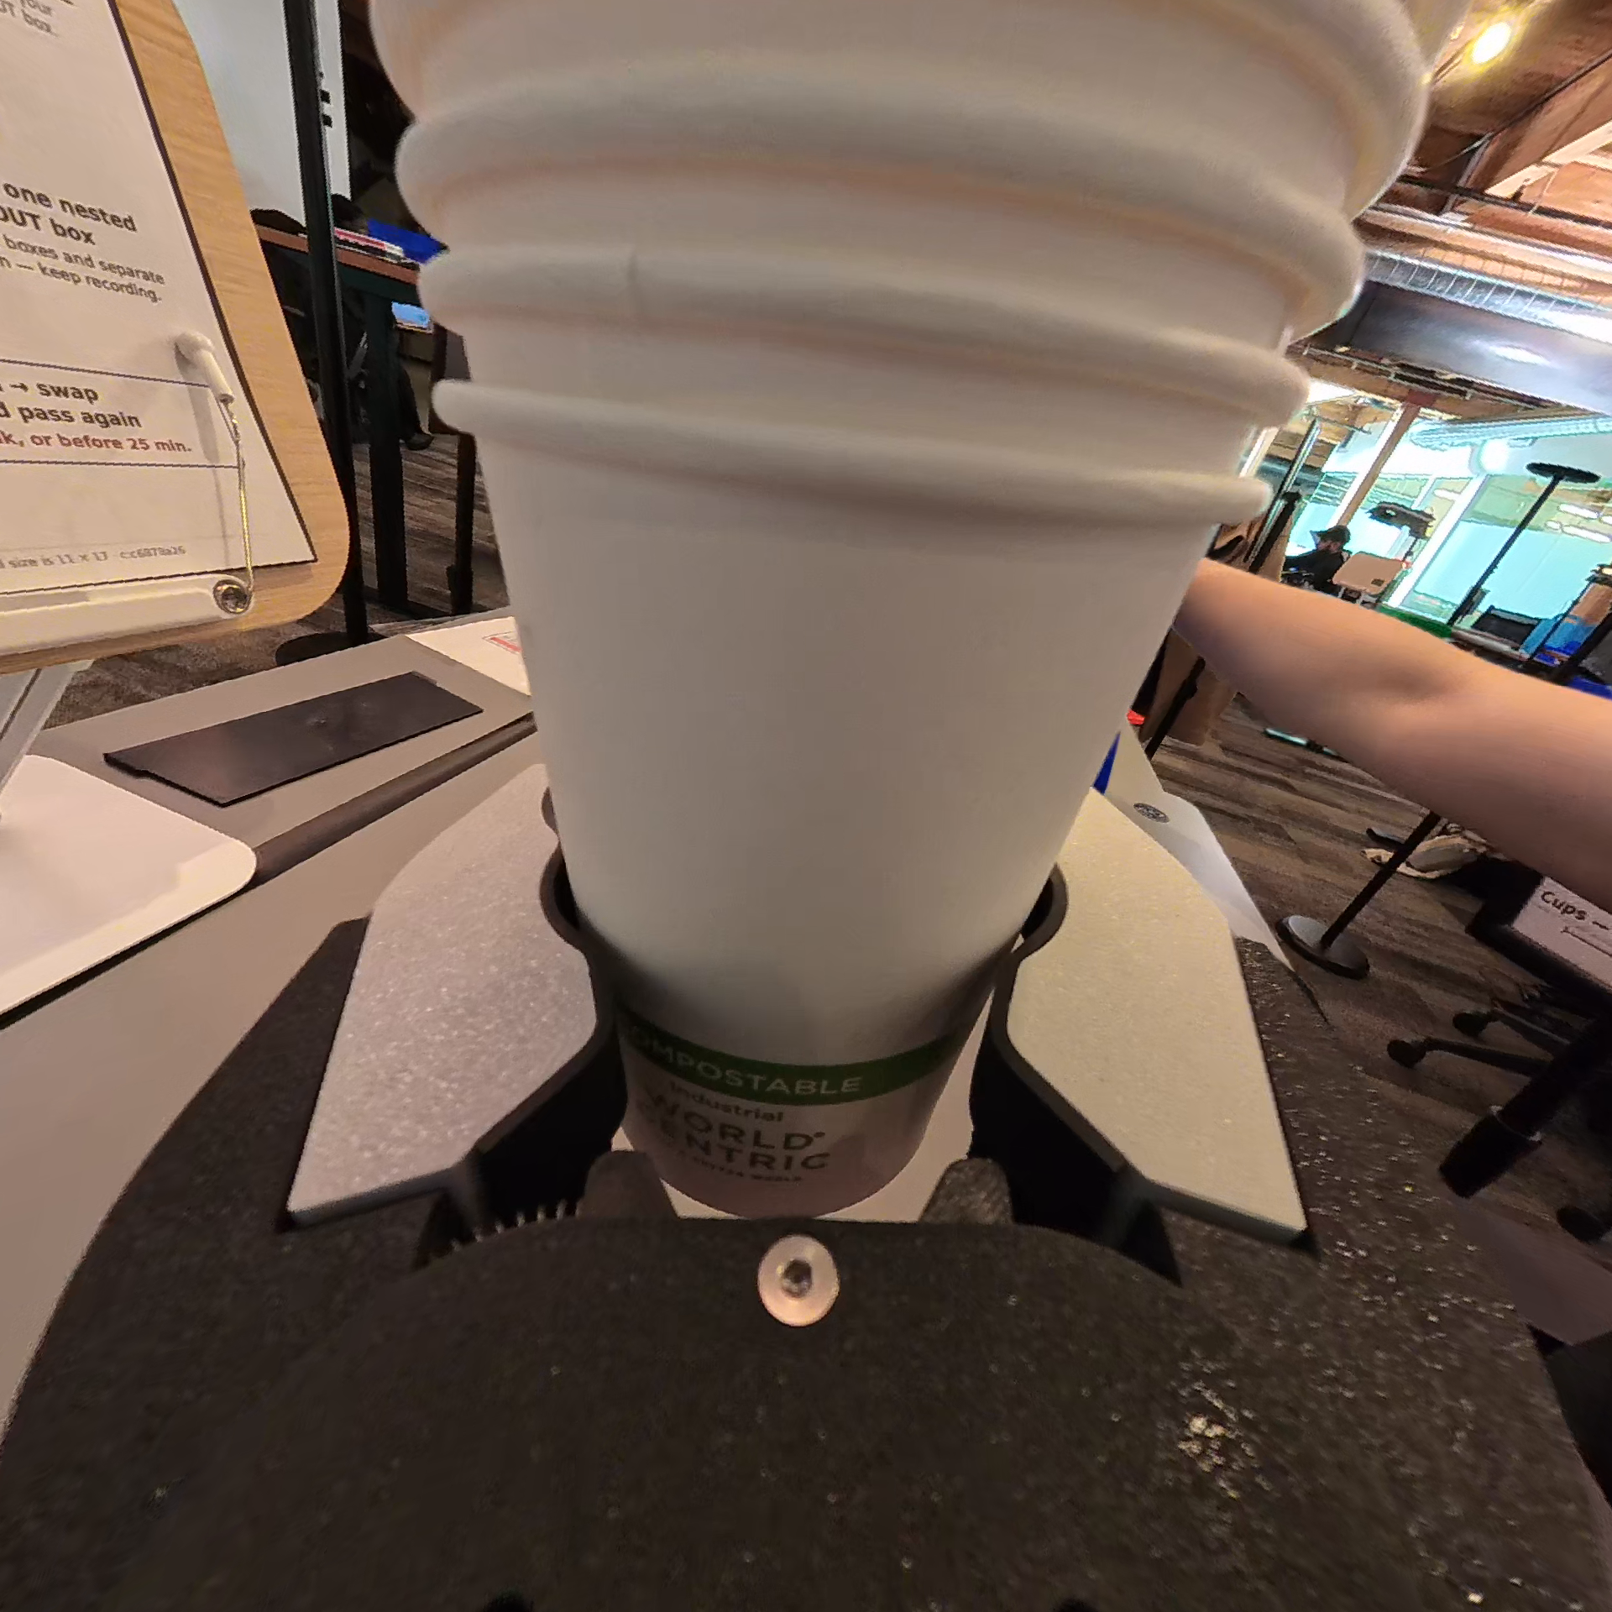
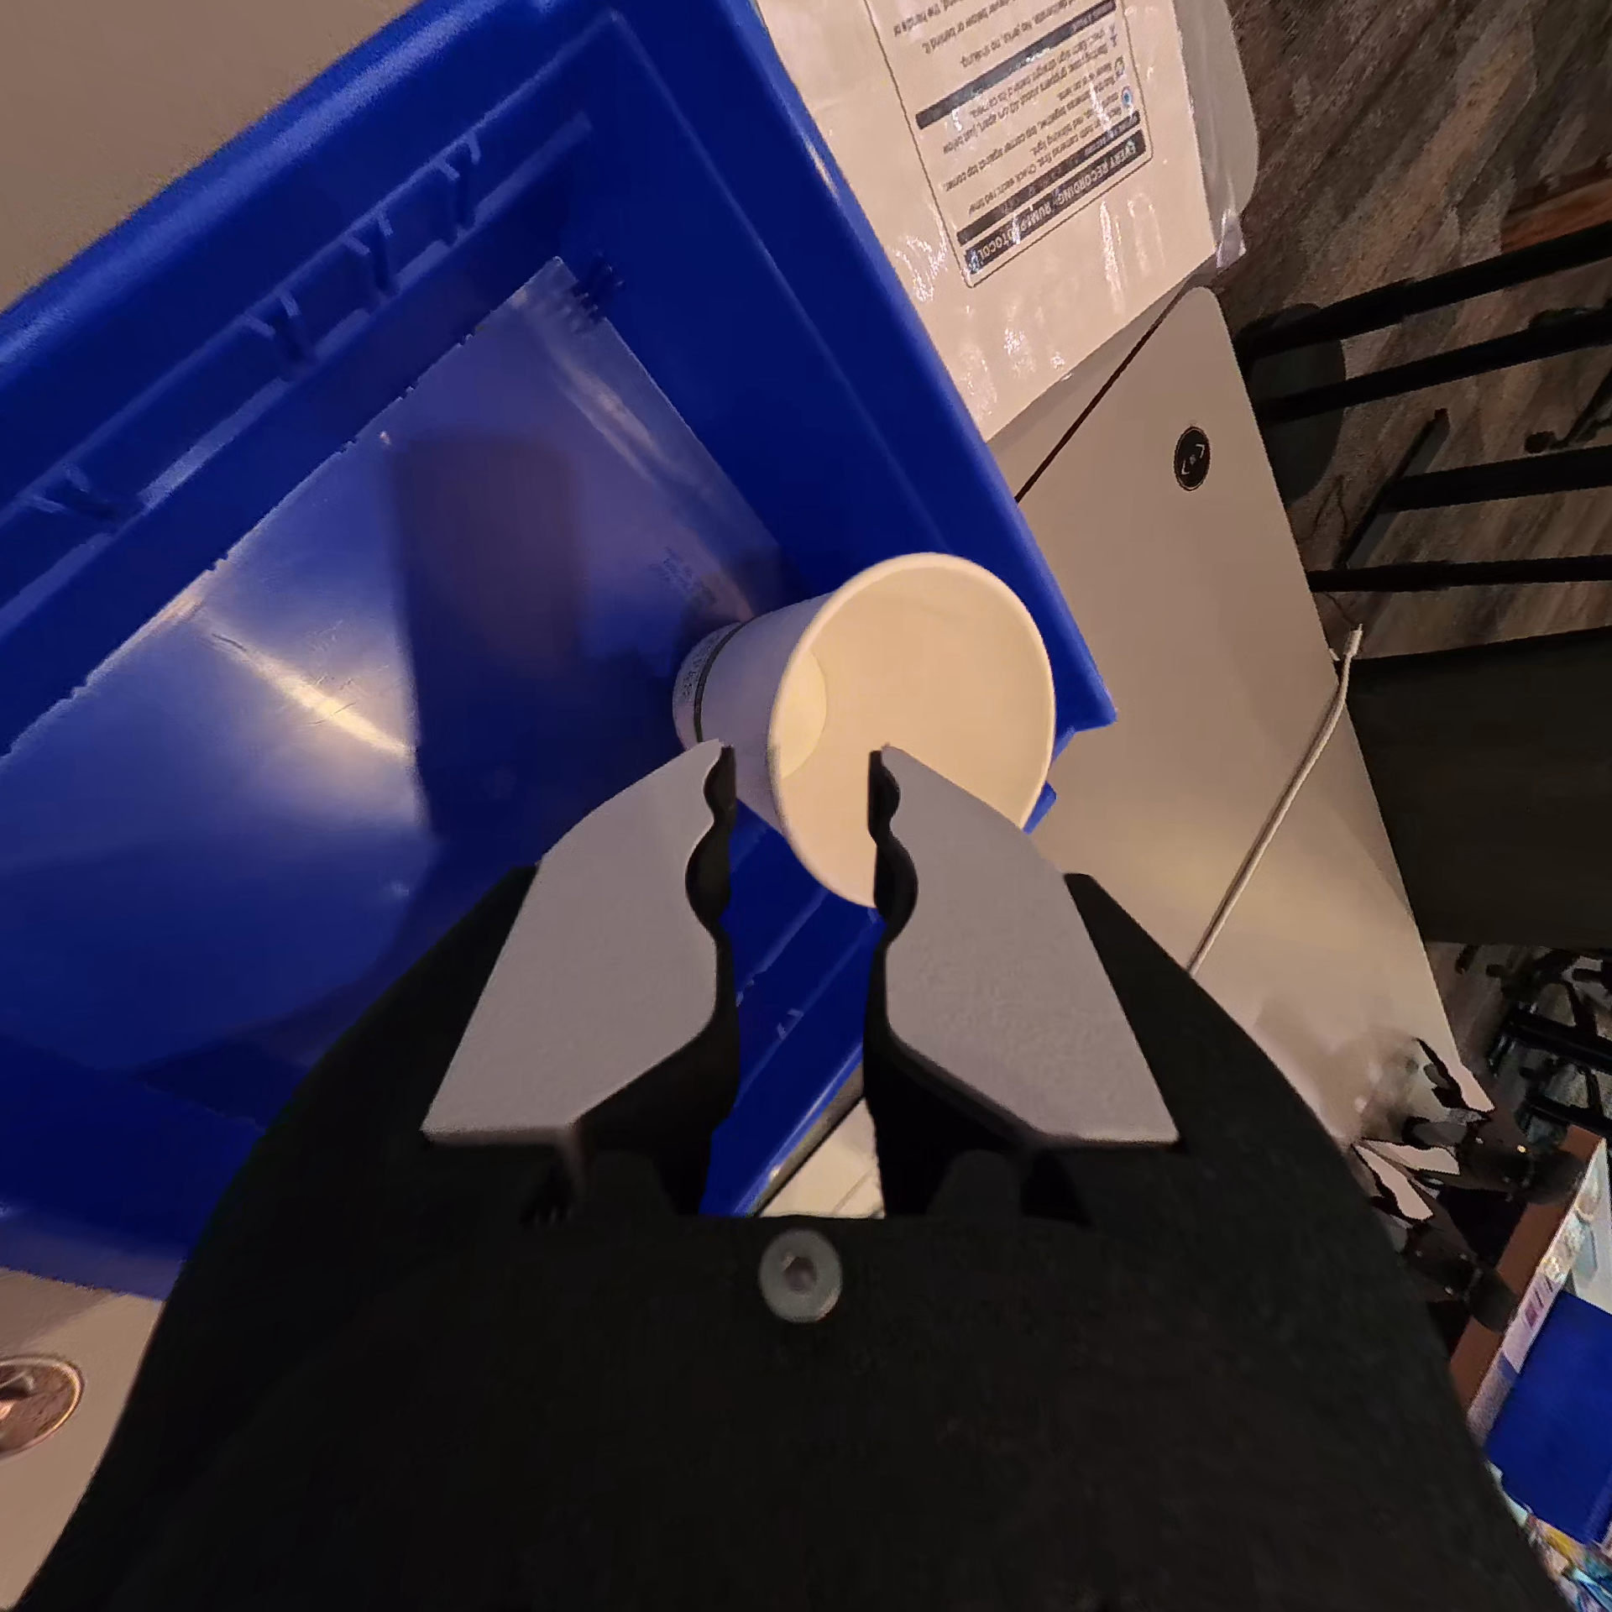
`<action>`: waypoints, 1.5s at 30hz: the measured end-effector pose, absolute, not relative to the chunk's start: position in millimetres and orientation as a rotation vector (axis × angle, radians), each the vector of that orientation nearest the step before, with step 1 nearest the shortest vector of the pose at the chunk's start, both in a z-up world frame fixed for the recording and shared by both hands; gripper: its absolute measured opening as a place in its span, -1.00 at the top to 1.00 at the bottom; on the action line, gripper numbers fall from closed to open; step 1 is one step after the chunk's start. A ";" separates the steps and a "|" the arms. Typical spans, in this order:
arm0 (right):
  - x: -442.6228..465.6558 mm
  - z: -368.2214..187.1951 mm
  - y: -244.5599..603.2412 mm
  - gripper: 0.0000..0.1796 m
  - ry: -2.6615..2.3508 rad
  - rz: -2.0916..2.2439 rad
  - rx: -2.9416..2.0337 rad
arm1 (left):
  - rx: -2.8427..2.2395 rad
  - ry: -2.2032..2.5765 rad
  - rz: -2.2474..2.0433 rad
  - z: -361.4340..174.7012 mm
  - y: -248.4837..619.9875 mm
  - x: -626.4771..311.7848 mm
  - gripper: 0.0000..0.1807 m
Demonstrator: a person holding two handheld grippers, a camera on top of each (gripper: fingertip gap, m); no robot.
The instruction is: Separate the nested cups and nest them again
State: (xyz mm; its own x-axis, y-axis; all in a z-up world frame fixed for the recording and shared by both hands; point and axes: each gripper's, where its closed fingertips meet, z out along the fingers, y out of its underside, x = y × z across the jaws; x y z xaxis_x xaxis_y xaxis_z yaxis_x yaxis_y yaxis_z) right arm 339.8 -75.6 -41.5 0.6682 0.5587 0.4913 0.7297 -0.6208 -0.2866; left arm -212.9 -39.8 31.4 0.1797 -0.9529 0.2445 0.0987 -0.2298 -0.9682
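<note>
Each gripper, the left gripper (image 1: 807, 925) and the right gripper (image 2: 798, 768), is built from a rough black body, fastened by one silver hex screw (image 2: 800, 1280). Pale grey plates are fitted on fingers (image 2: 602, 951) with wavy black inner edges.

My left camera looks forward along my fingers, very close to a stack of nested cups (image 1: 837, 611) filling its view. My right camera tilts down into a blue bin (image 2: 305, 611), near one cup (image 2: 907, 706). No shared area is identifiable.
</note>
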 end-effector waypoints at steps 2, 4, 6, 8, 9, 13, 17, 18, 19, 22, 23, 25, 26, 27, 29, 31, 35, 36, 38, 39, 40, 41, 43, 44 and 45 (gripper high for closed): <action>333.7 -27.6 -80.1 0.66 -1.003 -0.477 -2.409 | -1.401 0.889 -1.274 33.7 -41.3 -212.5 -0.11; 322.8 -3.1 -82.7 0.66 -1.008 -0.465 -2.380 | -1.393 0.896 -1.266 36.0 -42.3 -212.7 -0.11; 303.6 29.3 -83.0 0.66 -1.016 -0.441 -2.344 | -1.384 0.899 -1.269 38.6 -43.6 -212.7 -0.11; 269.7 64.9 -81.0 0.67 -1.045 -0.375 -2.296 | -1.375 0.896 -1.276 41.2 -44.7 -213.0 -0.11; 246.8 84.0 -79.1 0.68 -1.073 -0.335 -2.257 | -1.372 0.899 -1.268 42.0 -44.8 -213.3 -0.11; 121.5 151.8 -80.1 0.71 -1.252 -0.054 -2.090 | -1.356 0.904 -1.246 45.7 -47.0 -215.5 -0.11; -9.1 197.8 -94.2 0.79 -1.501 0.169 -1.900 | -1.340 0.914 -1.238 49.4 -51.0 -217.5 -0.11; -37.5 205.2 -97.7 0.78 -1.553 0.207 -1.863 | -1.342 0.921 -1.229 48.8 -51.4 -217.5 -0.11; -63.6 210.4 -100.5 0.78 -1.604 0.229 -1.833 | -1.347 0.930 -1.218 47.2 -51.4 -217.0 -0.11; -131.0 212.6 -106.2 0.77 -1.755 0.222 -1.756 | -1.369 0.965 -1.175 38.8 -50.4 -214.4 -0.11; -151.2 209.9 -108.6 0.77 -1.800 0.227 -1.733 | -1.373 0.973 -1.166 36.4 -50.2 -213.6 -0.11; -186.2 200.3 -111.7 0.77 -1.872 0.243 -1.708 | -1.378 0.984 -1.161 33.2 -50.4 -212.2 -0.11; -199.4 193.8 -110.4 0.77 -1.897 0.234 -1.709 | -1.378 0.987 -1.161 32.3 -50.7 -211.8 -0.11; -210.3 186.2 -108.1 0.77 -1.917 0.220 -1.715 | -1.376 0.989 -1.159 32.0 -50.7 -211.5 -0.11; -226.6 169.4 -105.0 0.78 -1.957 0.203 -1.742 | -1.374 0.996 -1.155 31.6 -51.0 -211.5 -0.11; -235.6 153.2 -101.6 0.79 -1.984 0.187 -1.787 | -1.373 1.002 -1.141 31.1 -50.5 -211.9 -0.11; -243.2 130.0 -101.2 0.81 -2.029 0.201 -1.869 | -1.373 1.001 -1.140 31.1 -49.2 -212.9 -0.11; -244.1 126.9 -100.2 0.81 -2.032 0.193 -1.874 | -1.372 0.998 -1.145 31.7 -49.0 -213.2 -0.11; -246.0 123.5 -98.6 0.85 -2.038 0.189 -1.868 | -1.370 0.996 -1.149 32.5 -48.8 -213.5 -0.11; -246.2 122.6 -98.2 0.86 -2.040 0.190 -1.873 | -1.369 0.996 -1.150 32.6 -48.9 -213.4 -0.11; -246.0 122.1 -97.3 0.87 -2.040 0.185 -1.875 | -1.368 0.998 -1.150 32.8 -49.3 -213.2 -0.11; -245.7 121.8 -96.7 0.89 -2.042 0.184 -1.875 | -1.368 1.001 -1.149 32.7 -49.6 -212.9 -0.11; -244.7 121.4 -96.6 0.92 -2.046 0.194 -1.886 | -1.366 1.007 -1.144 32.5 -50.4 -212.1 -0.12; -244.2 121.1 -95.9 0.92 -2.045 0.193 -1.890 | -1.365 1.009 -1.144 32.5 -51.0 -211.6 -0.11; -243.7 120.8 -95.5 0.92 -2.044 0.193 -1.893 | -1.364 1.011 -1.145 32.7 -51.4 -211.1 -0.11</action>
